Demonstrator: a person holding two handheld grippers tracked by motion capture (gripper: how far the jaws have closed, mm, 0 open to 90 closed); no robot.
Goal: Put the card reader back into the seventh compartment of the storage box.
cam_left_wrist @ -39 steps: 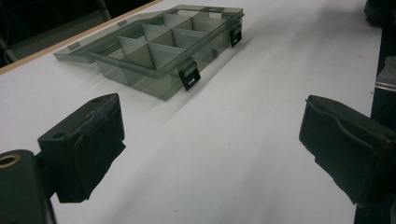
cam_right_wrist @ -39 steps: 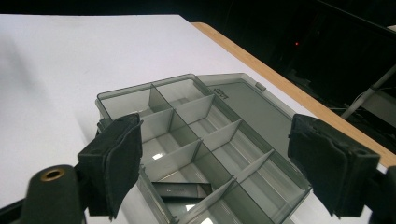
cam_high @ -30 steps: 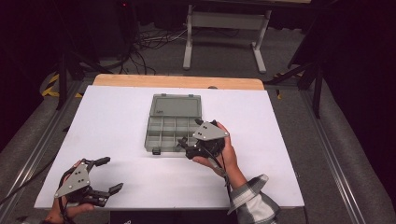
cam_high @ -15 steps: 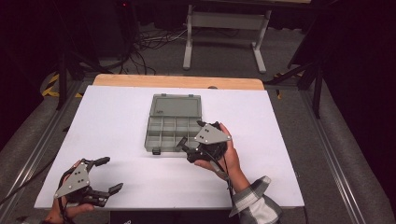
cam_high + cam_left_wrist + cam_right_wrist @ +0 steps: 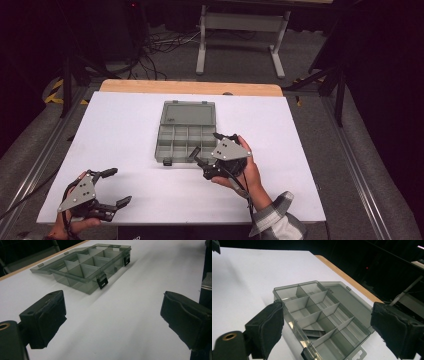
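We see the grey compartment box [image 5: 186, 132] lying open near the middle of the white table [image 5: 120, 125], its lid folded back toward the far side. Our right gripper [image 5: 199, 159] hovers at the box's near right corner with its jaws apart, having just been opening, and the box's front compartments lie between and below them, unclamped. Our left gripper [image 5: 114, 187] rests well apart at the near left, its jaws apart around bare table.

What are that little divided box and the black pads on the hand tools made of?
The compartment box looks like smoky, see-through hard plastic: the white table shows through its glossy walls, and its latches are opaque black. The fingers seem to have matte black rubber or foam pads, dull and slightly rough at the edges; which one is hard to tell.
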